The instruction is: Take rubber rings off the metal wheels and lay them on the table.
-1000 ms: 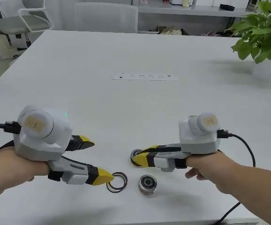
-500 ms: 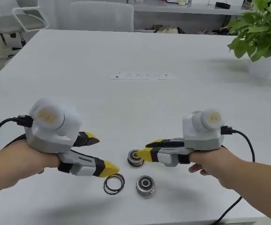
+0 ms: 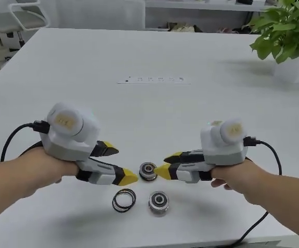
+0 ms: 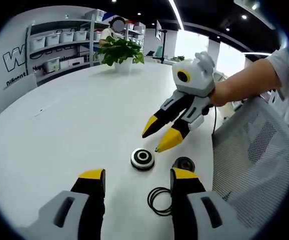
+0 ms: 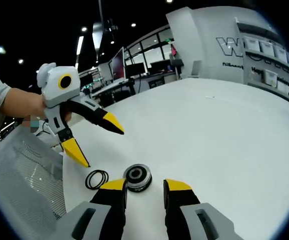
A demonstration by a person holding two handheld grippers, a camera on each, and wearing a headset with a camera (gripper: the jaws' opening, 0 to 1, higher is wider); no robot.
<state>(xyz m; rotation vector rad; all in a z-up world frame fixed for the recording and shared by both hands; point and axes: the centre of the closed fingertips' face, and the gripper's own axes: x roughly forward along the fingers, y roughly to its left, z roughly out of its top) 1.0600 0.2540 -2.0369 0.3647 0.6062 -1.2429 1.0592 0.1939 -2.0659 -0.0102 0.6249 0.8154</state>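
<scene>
Metal wheel [image 3: 148,171] lies lower centre on the desk [image 3: 149,113], just left of your nearer right gripper [image 3: 161,164], fingers apart; left gripper [image 3: 125,165], fingers also apart, flanks it.

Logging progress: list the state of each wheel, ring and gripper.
Far wheel: flat on the table, between the two grippers, ungripped.
Near wheel: flat on the table, untouched.
Rubber rings: off the wheels, lying on the table.
Left gripper: open, holding nothing.
Right gripper: open, holding nothing.

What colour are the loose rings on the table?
Black; the rings show best in the head view.
</scene>
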